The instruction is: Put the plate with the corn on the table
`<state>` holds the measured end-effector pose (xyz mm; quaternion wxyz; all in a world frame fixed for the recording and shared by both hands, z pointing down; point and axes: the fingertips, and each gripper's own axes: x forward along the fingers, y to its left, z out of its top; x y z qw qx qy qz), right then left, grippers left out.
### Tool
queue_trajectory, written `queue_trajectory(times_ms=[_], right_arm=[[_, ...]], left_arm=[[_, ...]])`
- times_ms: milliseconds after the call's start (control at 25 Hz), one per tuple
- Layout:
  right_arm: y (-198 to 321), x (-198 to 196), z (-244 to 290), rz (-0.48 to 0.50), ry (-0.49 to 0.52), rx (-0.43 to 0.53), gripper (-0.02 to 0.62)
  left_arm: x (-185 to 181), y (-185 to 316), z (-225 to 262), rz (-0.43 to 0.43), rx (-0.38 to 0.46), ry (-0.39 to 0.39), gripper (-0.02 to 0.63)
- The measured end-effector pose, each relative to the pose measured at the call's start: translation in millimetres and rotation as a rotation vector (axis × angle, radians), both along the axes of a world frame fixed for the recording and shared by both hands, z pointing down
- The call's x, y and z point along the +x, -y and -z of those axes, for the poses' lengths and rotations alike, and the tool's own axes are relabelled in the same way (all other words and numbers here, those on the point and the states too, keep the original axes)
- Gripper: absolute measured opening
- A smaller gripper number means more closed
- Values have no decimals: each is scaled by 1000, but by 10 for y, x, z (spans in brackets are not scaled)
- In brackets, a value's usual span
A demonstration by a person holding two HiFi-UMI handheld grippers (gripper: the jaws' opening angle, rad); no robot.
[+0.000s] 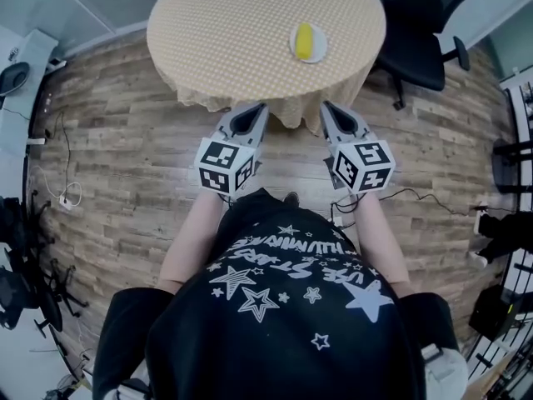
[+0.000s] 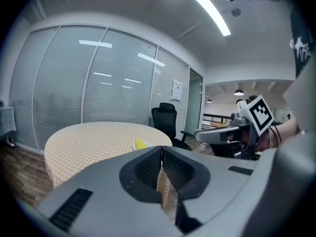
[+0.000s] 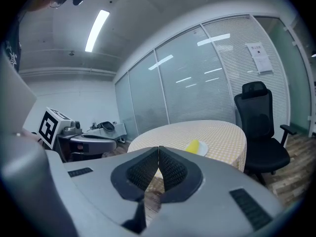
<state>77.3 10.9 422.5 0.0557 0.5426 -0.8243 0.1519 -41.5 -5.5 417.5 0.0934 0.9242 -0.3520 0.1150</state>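
A white plate point(image 1: 308, 43) with a yellow corn cob point(image 1: 305, 38) rests on the round table point(image 1: 250, 32), near its right front edge. The same plate point(image 3: 199, 147) shows in the right gripper view, and the corn point(image 2: 142, 143) peeks over the jaws in the left gripper view. My left gripper point(image 1: 252, 115) and right gripper point(image 1: 331, 112) are held side by side in front of the table, short of its edge. Both are shut with nothing between the jaws.
A black office chair point(image 1: 420, 32) stands at the table's right side. A yellow checked cloth hangs over the table edge point(image 1: 283, 111). Cables point(image 1: 62, 192) lie on the wooden floor at the left, and dark equipment point(image 1: 500, 232) lines the right side.
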Motion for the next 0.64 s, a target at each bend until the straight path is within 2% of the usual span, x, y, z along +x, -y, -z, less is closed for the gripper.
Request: queue_trajectory(times_ms=[240,640], right_arm=[[-36,-142,46,-42,-8,-8,26],[-246,-708,118,-78,-3,-11,26]], left_arm=[[-192,-39,72,-26,7,-11,8],[-810,-269,144,-57,9,-10,8]])
